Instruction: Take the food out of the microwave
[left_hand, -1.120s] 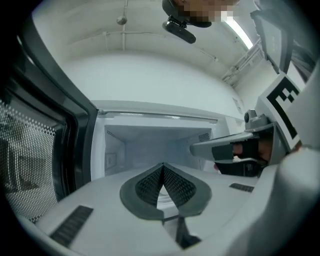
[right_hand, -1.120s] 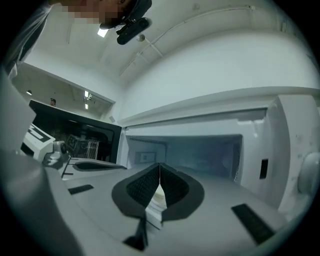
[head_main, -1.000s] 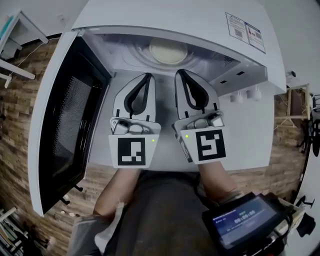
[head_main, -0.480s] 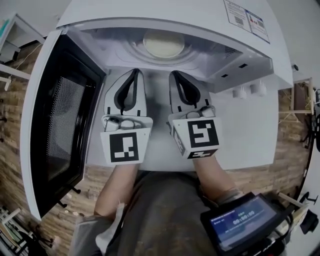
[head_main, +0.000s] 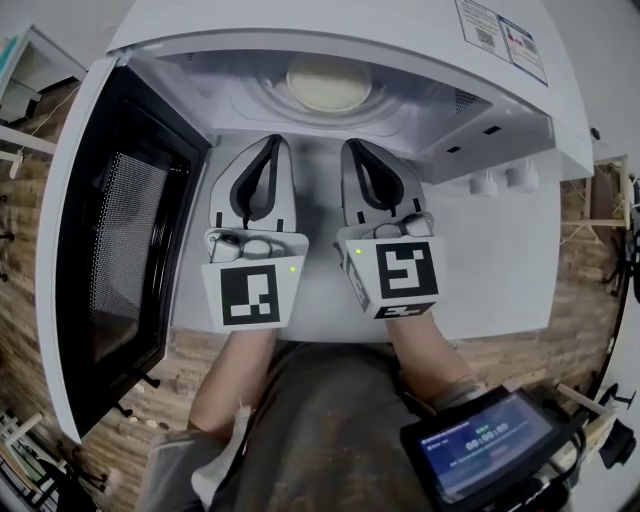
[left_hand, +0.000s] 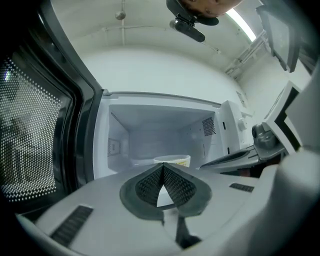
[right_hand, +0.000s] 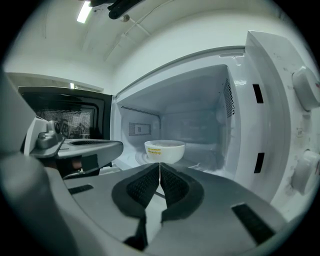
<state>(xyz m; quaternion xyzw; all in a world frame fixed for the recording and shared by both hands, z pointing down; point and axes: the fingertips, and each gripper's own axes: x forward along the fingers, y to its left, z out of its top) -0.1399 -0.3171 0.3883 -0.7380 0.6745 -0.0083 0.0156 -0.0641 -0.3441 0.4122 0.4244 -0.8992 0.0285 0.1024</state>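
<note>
One round bowl (right_hand: 164, 150) — glossy white

White microwave (head_main: 330, 30), casing and cavity alike; black door (head_main: 130, 230) with dotted mesh window. White bowl (right_hand: 164, 150), label seemingly yellow. Pale grey left gripper (head_main: 271, 142) and right gripper (head_main: 353, 146), black cross-hatched pads (left_hand: 176, 187), black-and-white square markers (head_main: 250, 295), small green lights (head_main: 291, 268). Brown wood-plank surface (head_main: 500, 355).

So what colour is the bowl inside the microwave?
The bowl is white with a small yellowish label on its side, clearest in the right gripper view.
</note>
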